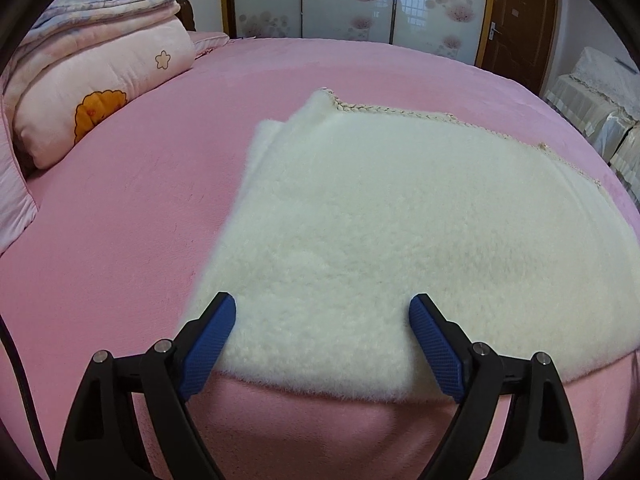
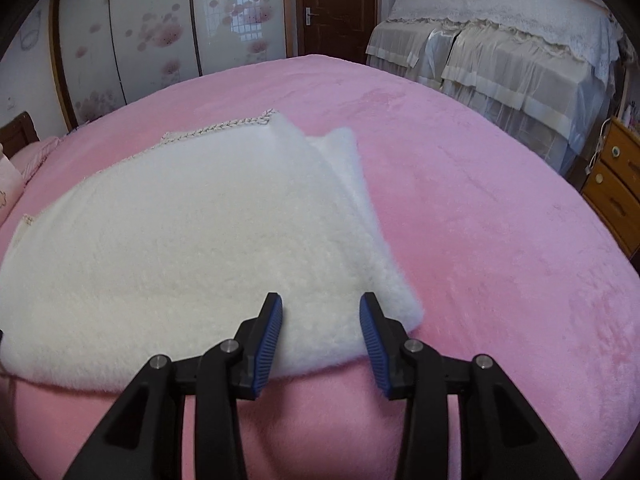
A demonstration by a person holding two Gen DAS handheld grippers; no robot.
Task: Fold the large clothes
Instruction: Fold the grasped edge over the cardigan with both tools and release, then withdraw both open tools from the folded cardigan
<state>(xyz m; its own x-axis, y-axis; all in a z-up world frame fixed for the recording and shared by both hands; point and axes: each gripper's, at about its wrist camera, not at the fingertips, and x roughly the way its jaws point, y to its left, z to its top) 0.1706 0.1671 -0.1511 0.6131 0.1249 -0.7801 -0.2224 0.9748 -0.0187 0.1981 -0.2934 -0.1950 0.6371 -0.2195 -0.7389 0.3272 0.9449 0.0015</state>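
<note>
Left wrist view: low over bed's (image 1: 120, 208) near edge, facing across toward wardrobe (image 1: 340, 0), close above white garment's (image 1: 380, 220) left part. Right wrist view: same near edge, further right, close over garment's right corner. Shared: garment, bed, wardrobe, door (image 2: 340, 4).

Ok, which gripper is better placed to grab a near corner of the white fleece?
Right gripper, probably: its open jaws sit just beside the white fleece's near right corner, while the left gripper straddles mid-edge.
</note>
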